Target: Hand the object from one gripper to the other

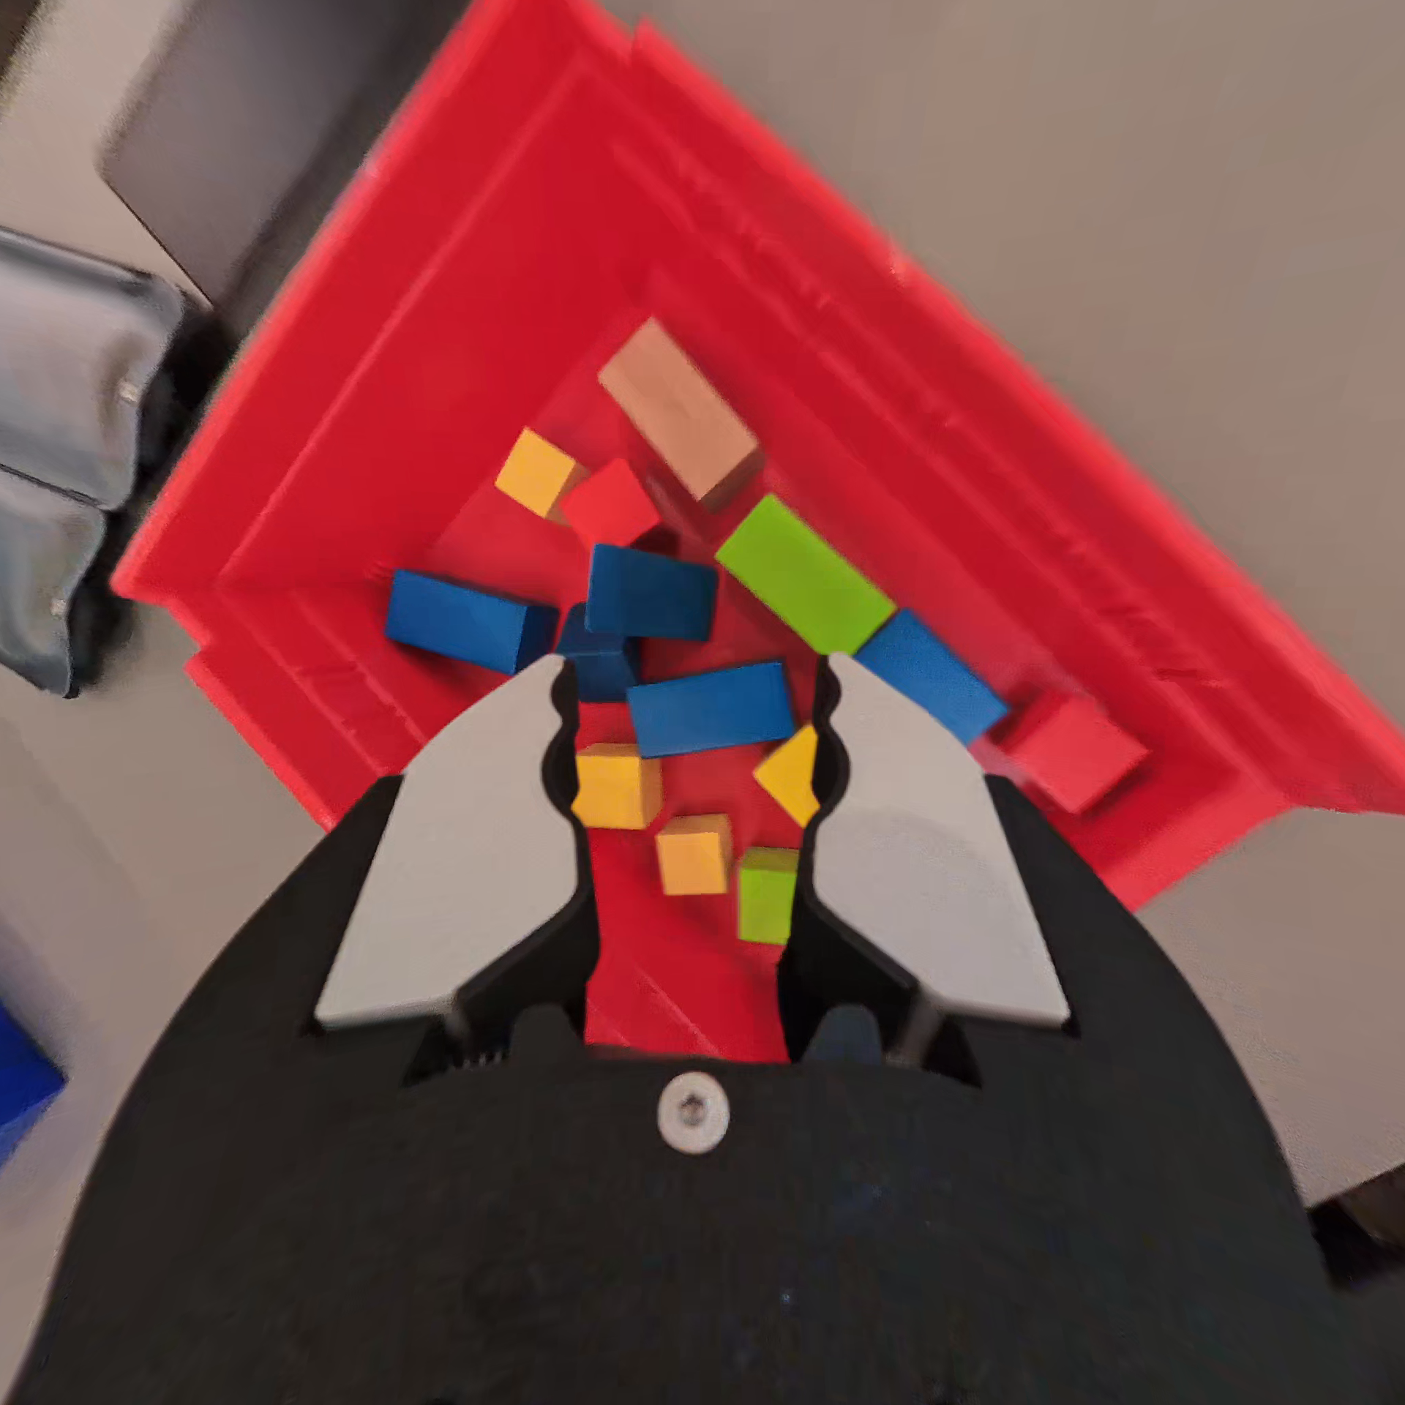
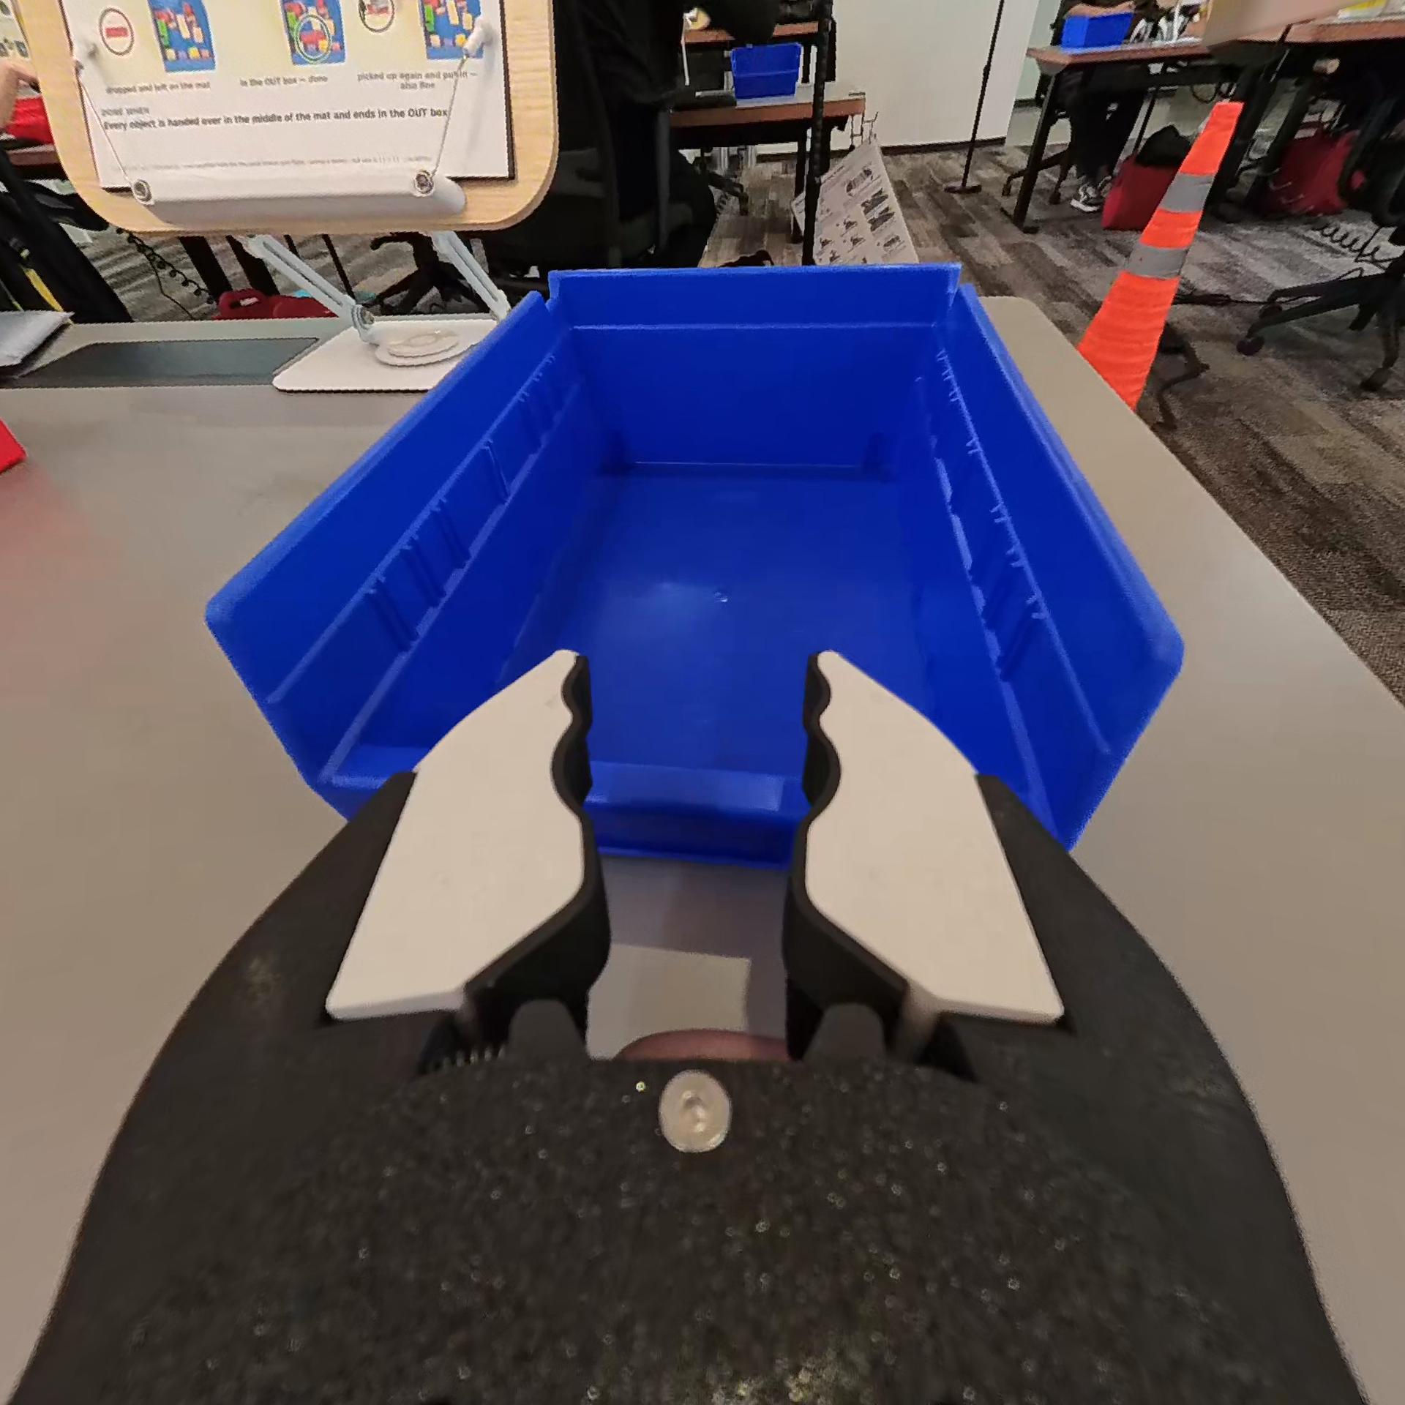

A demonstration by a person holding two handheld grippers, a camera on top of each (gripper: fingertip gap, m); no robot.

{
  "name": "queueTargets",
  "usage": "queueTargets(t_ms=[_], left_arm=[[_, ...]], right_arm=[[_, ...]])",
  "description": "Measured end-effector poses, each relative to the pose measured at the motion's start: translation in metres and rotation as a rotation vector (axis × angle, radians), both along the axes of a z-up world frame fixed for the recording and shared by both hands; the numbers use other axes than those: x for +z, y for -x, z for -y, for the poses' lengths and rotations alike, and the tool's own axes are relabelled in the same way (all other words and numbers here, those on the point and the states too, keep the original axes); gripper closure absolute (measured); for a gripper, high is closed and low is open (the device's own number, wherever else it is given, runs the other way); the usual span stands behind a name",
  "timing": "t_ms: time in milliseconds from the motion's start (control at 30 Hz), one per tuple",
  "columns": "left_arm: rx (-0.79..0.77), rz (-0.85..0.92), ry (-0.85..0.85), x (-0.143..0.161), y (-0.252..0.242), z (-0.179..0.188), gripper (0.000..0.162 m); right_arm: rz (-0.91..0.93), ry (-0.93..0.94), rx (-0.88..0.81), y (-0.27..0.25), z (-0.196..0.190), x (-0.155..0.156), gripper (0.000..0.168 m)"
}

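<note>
coloured wooden blocks lie scattered on the floor of a red bin [image 1: 471, 319], below and ahead of the left gripper [image 1: 690, 665]. blue blocks [image 1: 711, 707] cluster just past its fingertips; yellow cubes [image 1: 614, 784] and a green block [image 1: 766, 895] show between its fingers.

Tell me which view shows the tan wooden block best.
The left wrist view: the tan block lies in full sight in the red bin, beyond the open left gripper. The right wrist view shows none of it, only the blue bin.
</note>
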State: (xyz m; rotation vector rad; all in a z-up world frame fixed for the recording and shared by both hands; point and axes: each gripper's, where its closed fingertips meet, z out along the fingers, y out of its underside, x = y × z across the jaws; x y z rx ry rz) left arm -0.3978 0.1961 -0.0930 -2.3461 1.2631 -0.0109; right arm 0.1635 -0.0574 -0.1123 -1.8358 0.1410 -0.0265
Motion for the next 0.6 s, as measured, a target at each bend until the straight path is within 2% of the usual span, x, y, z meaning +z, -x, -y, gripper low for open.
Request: queueTargets(t_ms=[133,267,300,367,467,600], left_arm=[[0.036,-0.036,0.161,-0.039,0.005,-0.029,0.103],[0.044,-0.115,0.248,-0.063,0.012,-0.044,0.105],[0.032,-0.151,0.265,-0.069,0.014,-0.043,0.112],[-0.004,-0.22,0.305,-0.08,0.02,-0.037,0.137],[-0.048,-0.151,0.28,-0.072,0.01,-0.034,0.143],[-0.088,-0.05,0.197,-0.049,0.003,-0.03,0.143]], right_arm=[[-0.008,0.017,0.026,0.005,-0.005,-0.005,0.115],[0.015,0.033,0.054,0.013,-0.007,-0.008,0.115],[0.02,0.029,0.064,0.016,-0.007,-0.007,0.115],[0.026,0.02,0.082,0.021,-0.006,-0.005,0.115],[0.033,0.004,0.105,0.028,-0.004,-0.001,0.116],[0.049,-0.02,0.131,0.039,0.0,0.005,0.117]])
